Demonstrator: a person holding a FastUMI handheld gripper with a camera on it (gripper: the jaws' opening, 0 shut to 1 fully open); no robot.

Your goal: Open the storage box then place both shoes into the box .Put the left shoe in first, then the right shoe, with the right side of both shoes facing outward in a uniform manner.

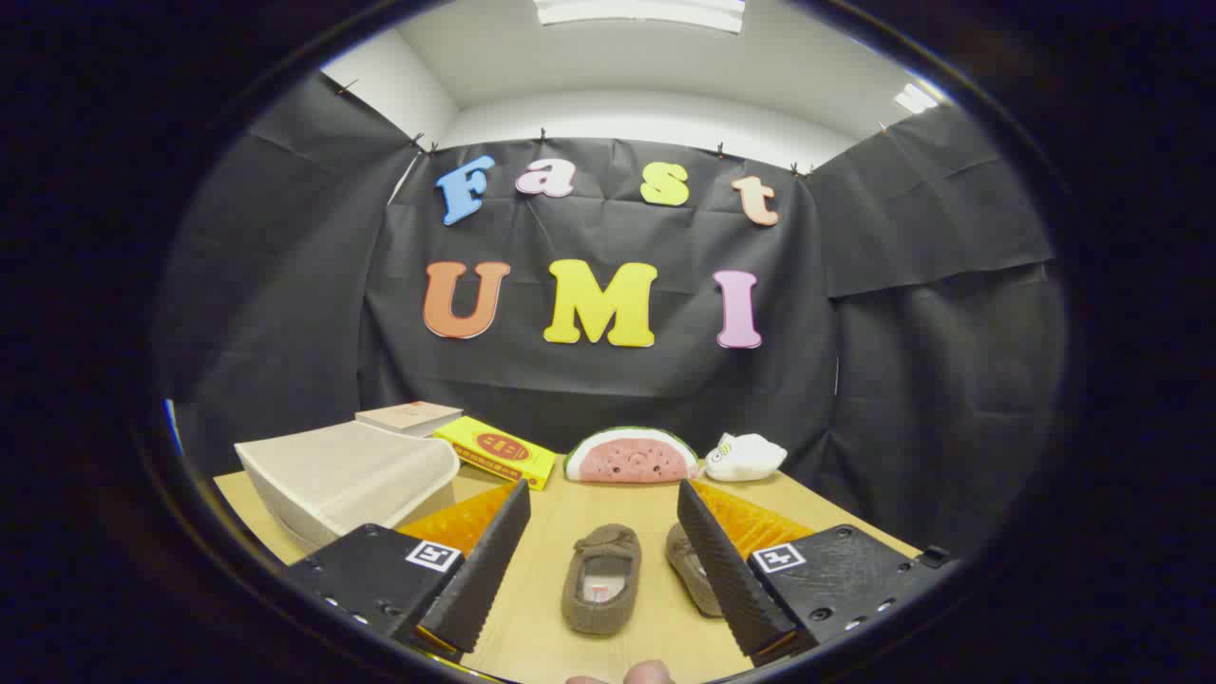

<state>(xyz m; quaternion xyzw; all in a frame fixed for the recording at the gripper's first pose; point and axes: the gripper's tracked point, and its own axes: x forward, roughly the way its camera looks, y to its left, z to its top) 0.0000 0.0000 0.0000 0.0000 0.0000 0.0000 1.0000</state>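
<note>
The right-hand slipper (692, 570) lies mostly behind one finger (727, 570) of the tongs (602, 499), so only a strip of its side and opening shows; its toe and heel cannot be made out. The storage box (347, 480) is cut off at its near corner by the other finger's mount, and whether its lid is fully shut cannot be told. A beige book (410, 416) sits half hidden behind the box. The print on the yellow carton (496, 451) is too small to tell. Fingertips of a hand (638, 675) are cut off below the fingers.
</note>
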